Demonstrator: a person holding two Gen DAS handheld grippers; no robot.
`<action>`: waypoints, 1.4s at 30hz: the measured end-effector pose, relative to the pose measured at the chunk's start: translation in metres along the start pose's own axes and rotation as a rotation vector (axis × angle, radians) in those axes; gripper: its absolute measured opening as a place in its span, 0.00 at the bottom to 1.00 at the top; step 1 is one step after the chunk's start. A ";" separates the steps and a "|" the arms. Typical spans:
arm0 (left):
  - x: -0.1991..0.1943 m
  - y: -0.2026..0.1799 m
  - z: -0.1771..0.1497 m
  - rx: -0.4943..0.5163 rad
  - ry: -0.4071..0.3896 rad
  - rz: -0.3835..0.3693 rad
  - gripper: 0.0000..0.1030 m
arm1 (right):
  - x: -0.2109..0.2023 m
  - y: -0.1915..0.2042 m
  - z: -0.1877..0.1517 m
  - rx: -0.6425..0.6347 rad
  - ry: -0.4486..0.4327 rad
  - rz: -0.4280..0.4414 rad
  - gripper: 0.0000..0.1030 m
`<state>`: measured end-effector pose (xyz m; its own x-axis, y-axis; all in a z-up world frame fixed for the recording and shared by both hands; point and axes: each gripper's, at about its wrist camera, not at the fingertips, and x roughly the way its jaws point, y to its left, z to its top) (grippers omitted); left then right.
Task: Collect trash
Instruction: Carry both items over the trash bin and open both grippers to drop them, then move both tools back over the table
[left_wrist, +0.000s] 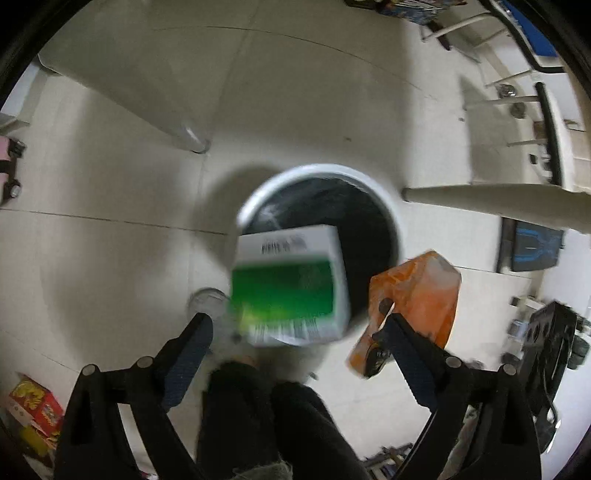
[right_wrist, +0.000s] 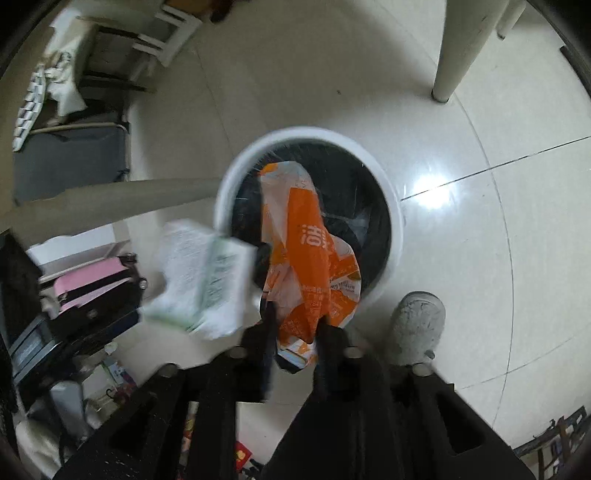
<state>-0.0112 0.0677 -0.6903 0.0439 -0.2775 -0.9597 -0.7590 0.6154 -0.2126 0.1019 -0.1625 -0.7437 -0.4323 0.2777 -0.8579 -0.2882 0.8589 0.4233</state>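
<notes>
A round white bin with a black liner (left_wrist: 384, 199) stands on the floor; it also shows in the right wrist view (right_wrist: 391, 206). My left gripper (left_wrist: 297, 326) is open, its fingers wide apart. A green and white carton (left_wrist: 291, 284) is blurred in the air just ahead of it, over the bin's near rim, touching neither finger; it also shows in the right wrist view (right_wrist: 199, 277). My right gripper (right_wrist: 295, 314) is shut on an orange and white plastic wrapper (right_wrist: 310, 251) that hangs over the bin. That wrapper shows in the left wrist view (left_wrist: 417, 299) too.
White table legs (left_wrist: 184, 133) (right_wrist: 454, 51) stand on the tiled floor near the bin. The person's grey shoe (right_wrist: 417, 321) is beside the bin. A pink and black suitcase (right_wrist: 92, 291) and boxes (left_wrist: 33, 410) lie at the edges.
</notes>
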 end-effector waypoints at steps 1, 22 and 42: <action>0.000 0.001 -0.002 0.001 -0.013 0.023 0.92 | 0.010 -0.001 0.003 -0.007 -0.001 -0.020 0.57; -0.065 -0.029 -0.072 0.154 -0.132 0.312 0.92 | -0.041 0.052 -0.029 -0.185 -0.148 -0.452 0.96; -0.313 -0.058 -0.120 0.188 -0.280 0.256 0.92 | -0.292 0.171 -0.110 -0.125 -0.229 -0.322 0.96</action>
<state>-0.0589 0.0307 -0.3555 0.0643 0.0973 -0.9932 -0.6375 0.7697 0.0341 0.0845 -0.1444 -0.3886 -0.1061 0.1034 -0.9890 -0.4856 0.8625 0.1423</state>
